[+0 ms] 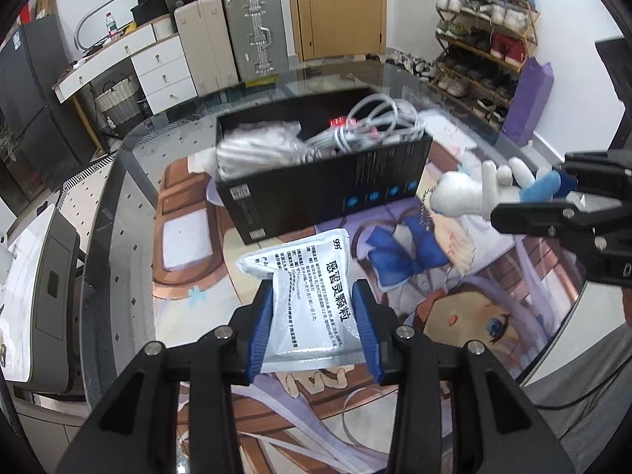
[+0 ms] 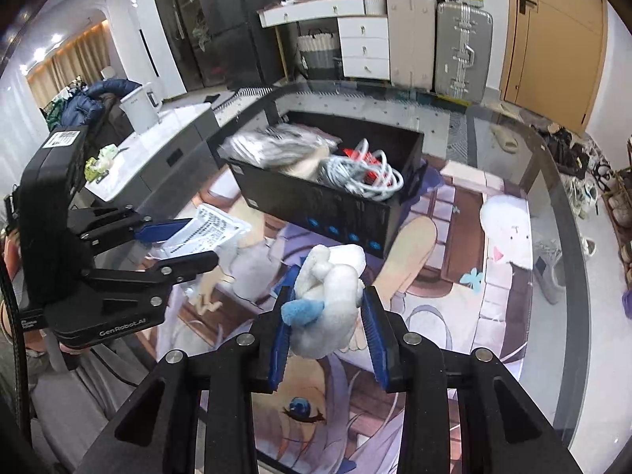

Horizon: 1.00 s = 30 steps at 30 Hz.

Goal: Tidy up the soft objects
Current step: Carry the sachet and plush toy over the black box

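since both loads hang short of the black box (image 1: 324,181), its open top lies far and ahead of each. the left gripper (image 1: 314,316) clamps the silver pouch (image 1: 304,296), long axis pointing boxward; the right gripper (image 2: 326,331) pinches the white plush toy (image 2: 331,300), nearer the box's right end, where cables (image 2: 363,173) crowd the room.

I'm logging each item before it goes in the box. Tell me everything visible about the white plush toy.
The white plush toy is small and soft, fuzzy white fabric with long limbs or ears and a blue fuzzy patch. The right gripper is shut on it, blue pads pressing both sides, holding it in the air above the printed mat, near the black box. A small chain dangles from it.
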Available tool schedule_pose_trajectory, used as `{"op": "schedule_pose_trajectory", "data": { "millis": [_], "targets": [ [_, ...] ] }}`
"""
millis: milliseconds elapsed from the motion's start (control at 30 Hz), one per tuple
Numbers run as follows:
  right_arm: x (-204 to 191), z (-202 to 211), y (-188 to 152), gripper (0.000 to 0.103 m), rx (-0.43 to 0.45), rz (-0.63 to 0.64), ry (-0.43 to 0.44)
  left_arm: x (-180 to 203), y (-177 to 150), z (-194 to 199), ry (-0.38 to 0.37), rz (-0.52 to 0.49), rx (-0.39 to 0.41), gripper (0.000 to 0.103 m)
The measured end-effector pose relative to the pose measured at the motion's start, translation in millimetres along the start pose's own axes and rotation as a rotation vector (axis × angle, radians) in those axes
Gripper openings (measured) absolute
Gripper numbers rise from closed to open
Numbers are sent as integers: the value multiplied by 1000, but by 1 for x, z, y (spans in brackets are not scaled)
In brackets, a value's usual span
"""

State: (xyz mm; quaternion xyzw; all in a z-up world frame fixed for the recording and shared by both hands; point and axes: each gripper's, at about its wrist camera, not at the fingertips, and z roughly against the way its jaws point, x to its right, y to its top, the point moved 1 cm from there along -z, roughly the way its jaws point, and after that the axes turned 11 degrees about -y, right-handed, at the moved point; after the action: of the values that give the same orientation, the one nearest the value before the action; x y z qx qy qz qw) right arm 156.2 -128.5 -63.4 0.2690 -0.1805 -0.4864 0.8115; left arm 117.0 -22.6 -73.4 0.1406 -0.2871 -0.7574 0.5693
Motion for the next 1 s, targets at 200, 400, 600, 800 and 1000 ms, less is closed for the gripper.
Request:
{"op": "schedule_pose_trajectory", "data": {
  "millis": [200, 400, 600, 800, 1000],
  "targets": [
    [-3, 28, 16, 34, 95, -4, -8, 3, 15, 20, -18, 2, 55, 39],
    [-4, 40, 35, 34, 166, -21, -22, 4, 37, 34, -14, 4, 116, 39],
    [-8, 37, 51, 34, 228, -12, -72, -1, 58, 35, 1, 22, 159, 39],
    [-7, 22, 67, 34, 255, -6, -130, -10, 76, 27, 14, 47, 172, 39],
    [0, 1, 82, 34, 258, -30, -127, -21, 89, 18, 39, 70, 173, 39]
  ]
}}
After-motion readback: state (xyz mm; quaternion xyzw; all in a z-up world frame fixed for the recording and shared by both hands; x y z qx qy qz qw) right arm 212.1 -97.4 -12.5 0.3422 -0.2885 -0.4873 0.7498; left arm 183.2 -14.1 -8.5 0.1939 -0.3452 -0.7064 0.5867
